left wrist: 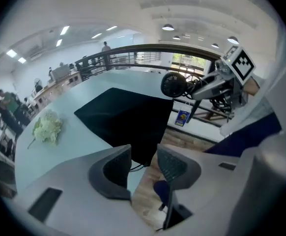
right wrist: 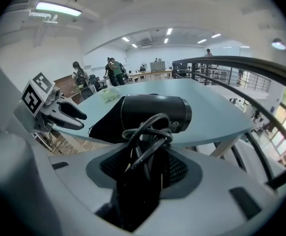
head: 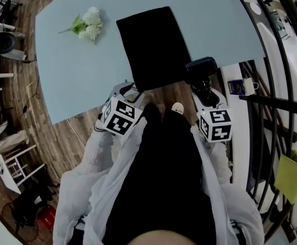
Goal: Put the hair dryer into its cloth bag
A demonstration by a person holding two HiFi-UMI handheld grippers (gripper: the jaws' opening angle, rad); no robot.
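The black cloth bag [head: 153, 45] lies flat on the pale blue table [head: 72, 70], its near end at the table's front edge. My right gripper [head: 205, 92] is shut on the handle of the black hair dryer [head: 200, 69], holding it just off the table's near right edge, beside the bag. In the right gripper view the hair dryer [right wrist: 153, 113] stands up between the jaws with its cord coiled round the handle. My left gripper [left wrist: 143, 151] is open with nothing between its fingers, hovering just short of the bag's near end [left wrist: 128, 117].
A bunch of white flowers [head: 87, 24] lies on the table left of the bag. A dark railing [head: 276, 101] runs along the right. A small blue carton [head: 236, 87] sits below the table's right side. Wooden floor lies under the near edge.
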